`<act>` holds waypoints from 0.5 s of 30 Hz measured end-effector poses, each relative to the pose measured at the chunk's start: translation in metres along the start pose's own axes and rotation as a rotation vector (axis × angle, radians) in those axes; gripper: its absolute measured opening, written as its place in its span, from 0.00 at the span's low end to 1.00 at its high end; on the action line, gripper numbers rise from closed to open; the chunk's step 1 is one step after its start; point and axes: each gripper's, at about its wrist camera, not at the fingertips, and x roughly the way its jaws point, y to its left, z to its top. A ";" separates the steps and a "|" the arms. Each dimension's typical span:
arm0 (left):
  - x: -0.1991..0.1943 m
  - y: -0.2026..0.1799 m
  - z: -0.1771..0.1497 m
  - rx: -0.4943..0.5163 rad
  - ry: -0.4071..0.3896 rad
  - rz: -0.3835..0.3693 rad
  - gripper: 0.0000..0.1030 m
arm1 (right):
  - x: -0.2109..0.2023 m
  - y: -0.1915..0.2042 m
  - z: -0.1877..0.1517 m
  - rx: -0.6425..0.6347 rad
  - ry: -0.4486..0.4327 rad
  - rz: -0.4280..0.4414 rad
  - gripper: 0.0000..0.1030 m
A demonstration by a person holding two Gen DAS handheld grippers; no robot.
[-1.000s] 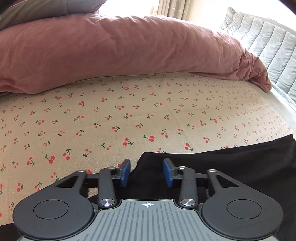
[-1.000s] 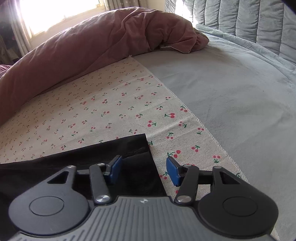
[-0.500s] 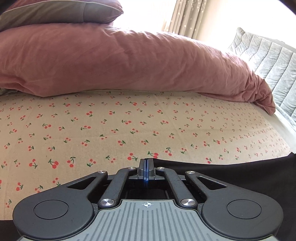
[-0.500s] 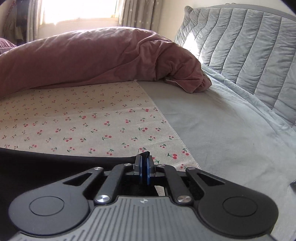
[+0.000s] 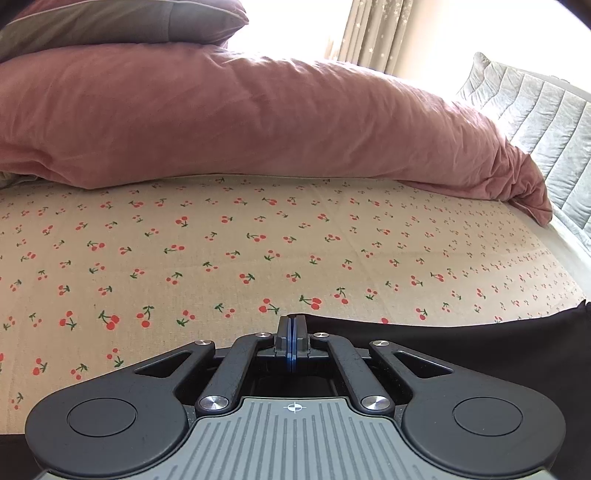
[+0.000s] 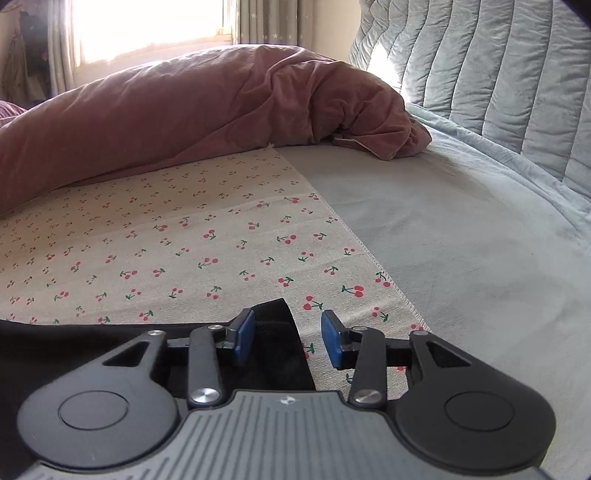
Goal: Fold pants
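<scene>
Black pants (image 5: 480, 343) lie on a cherry-print cloth (image 5: 221, 258) spread over the bed. In the left wrist view their upper edge runs in from the right and ends at my left gripper (image 5: 291, 332), whose blue pads are pressed together on that edge. In the right wrist view a corner of the pants (image 6: 273, 343) lies flat between the jaws of my right gripper (image 6: 287, 325). Those jaws are opening. The left pad (image 6: 243, 332) is beside the cloth and the right pad (image 6: 332, 336) stands apart over the cherry-print cloth (image 6: 166, 240).
A pink duvet (image 5: 221, 118) is heaped along the far side, with a grey pillow (image 5: 110, 22) on top. To the right lie a grey-blue sheet (image 6: 461, 240) and a quilted headboard (image 6: 498, 74). The cloth's hemmed edge runs just right of the right gripper.
A second ago both grippers stood open around the pants' corners, then both shut. The left is still shut on the edge; the right has opened again and its corner lies loose.
</scene>
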 end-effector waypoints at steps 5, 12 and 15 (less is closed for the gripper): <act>-0.011 -0.005 0.000 0.004 -0.035 0.004 0.00 | -0.020 0.028 -0.007 -0.168 -0.105 -0.100 0.00; -0.018 -0.017 -0.001 0.046 -0.085 0.064 0.00 | -0.028 0.028 0.012 -0.163 -0.175 -0.128 0.00; 0.009 -0.023 -0.007 0.046 -0.010 0.210 0.00 | 0.017 0.021 0.003 -0.128 -0.029 -0.233 0.00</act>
